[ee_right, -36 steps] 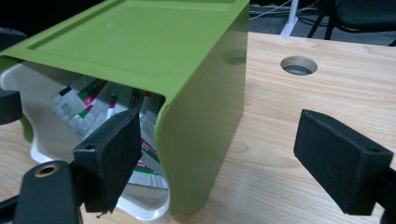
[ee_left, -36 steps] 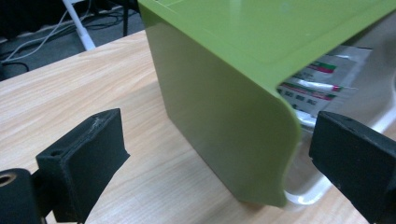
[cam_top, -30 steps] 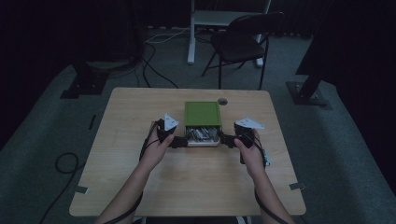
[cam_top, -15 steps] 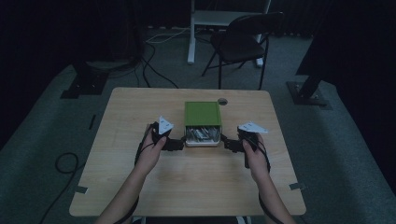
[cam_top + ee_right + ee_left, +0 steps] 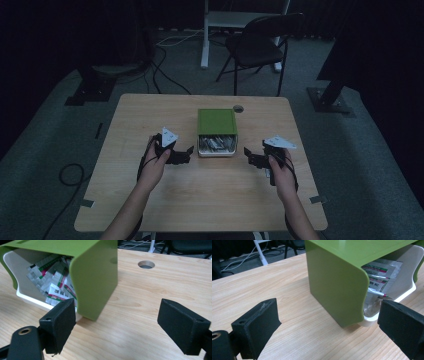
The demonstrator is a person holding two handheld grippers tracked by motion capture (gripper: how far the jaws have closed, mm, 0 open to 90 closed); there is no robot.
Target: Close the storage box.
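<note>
Centrally, glossy green box (image 5: 216, 121) of crinkled foil sachets (image 5: 216, 144), both grippers spread, empty.

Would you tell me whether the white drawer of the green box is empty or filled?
Filled: the white drawer under the green box holds many silver sachets with red and green print.

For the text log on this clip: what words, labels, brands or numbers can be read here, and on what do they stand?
Sachets in the white tray under the green cover: red, green and black print, too blurred to read.
One sachet: a short black mark, unreadable.
Green cover, table, both grippers: no text.
</note>
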